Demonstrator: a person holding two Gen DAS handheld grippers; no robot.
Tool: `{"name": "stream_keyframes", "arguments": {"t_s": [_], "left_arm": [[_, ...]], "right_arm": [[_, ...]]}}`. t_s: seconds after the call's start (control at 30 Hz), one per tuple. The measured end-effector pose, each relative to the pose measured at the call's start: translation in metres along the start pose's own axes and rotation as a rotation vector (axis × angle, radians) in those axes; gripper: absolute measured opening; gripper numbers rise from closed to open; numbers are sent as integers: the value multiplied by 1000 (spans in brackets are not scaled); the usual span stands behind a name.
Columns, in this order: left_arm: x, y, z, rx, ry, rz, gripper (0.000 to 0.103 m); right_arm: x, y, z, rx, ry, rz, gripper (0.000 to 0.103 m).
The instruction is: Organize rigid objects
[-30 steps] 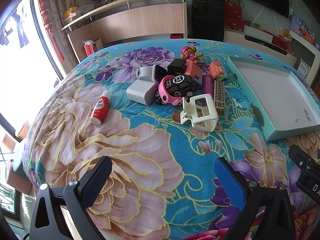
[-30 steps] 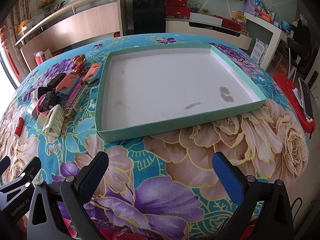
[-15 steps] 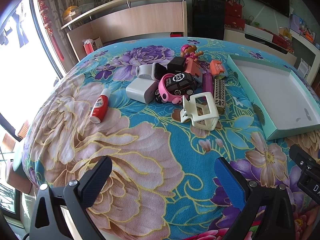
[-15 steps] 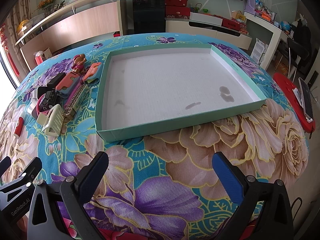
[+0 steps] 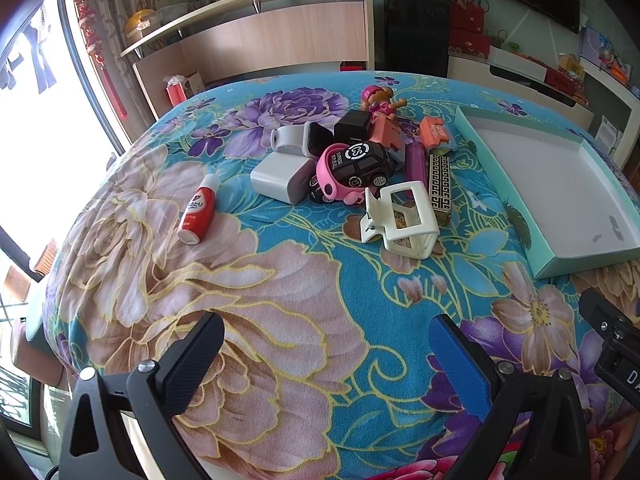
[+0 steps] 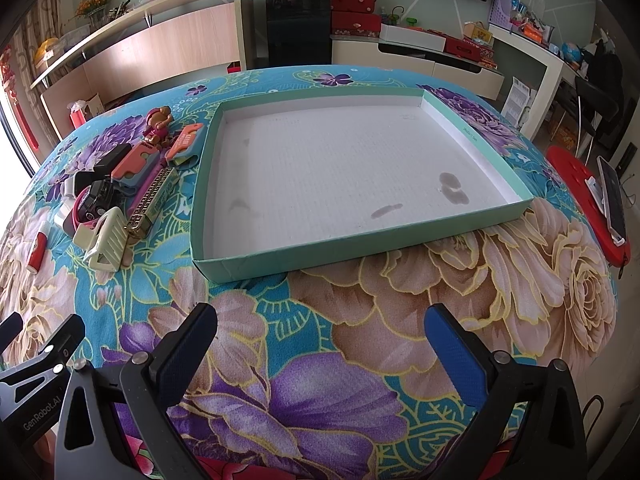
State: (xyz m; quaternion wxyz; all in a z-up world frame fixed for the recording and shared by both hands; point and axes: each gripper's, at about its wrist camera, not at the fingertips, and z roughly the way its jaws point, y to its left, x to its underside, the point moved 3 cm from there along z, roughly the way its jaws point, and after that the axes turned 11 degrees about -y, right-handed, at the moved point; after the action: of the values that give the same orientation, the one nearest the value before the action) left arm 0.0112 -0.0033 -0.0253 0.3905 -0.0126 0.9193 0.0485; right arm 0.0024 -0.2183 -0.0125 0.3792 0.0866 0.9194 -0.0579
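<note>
A pile of small items lies mid-table: a cream hair claw [image 5: 402,220], a pink and black toy car [image 5: 354,170], a white charger block [image 5: 282,178], a gold harmonica [image 5: 440,184] and a pink figurine [image 5: 378,100]. A red and white bottle [image 5: 198,214] lies apart on the left. The shallow teal tray [image 6: 360,250] with a white floor holds nothing. My left gripper [image 5: 326,356] hovers open near the table's front, short of the pile. My right gripper [image 6: 320,344] is open in front of the tray. The pile shows at the left [image 6: 104,240] in the right wrist view.
The floral cloth [image 5: 260,300] covers the whole round table. A red stool with a phone [image 6: 608,196] stands at the right, off the table. Shelves and a black cabinet [image 6: 298,20] line the far wall. The other gripper's body [image 5: 616,344] shows at the lower right edge.
The left wrist view has shifted slightly, with the pile sitting a touch lower in the frame. The right gripper and the tray look the same.
</note>
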Motion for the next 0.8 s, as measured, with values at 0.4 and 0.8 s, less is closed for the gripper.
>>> {"name": "stream_keyframes", "arguments": {"t_s": [0.4, 0.8], "left_arm": [[1, 6, 3, 14, 26, -32, 103], [-55, 81, 13, 11, 13, -158, 103]], "right_arm": [[1, 0, 3, -4, 10, 8, 103], [-55, 43, -20, -167, -43, -19, 103]]}}
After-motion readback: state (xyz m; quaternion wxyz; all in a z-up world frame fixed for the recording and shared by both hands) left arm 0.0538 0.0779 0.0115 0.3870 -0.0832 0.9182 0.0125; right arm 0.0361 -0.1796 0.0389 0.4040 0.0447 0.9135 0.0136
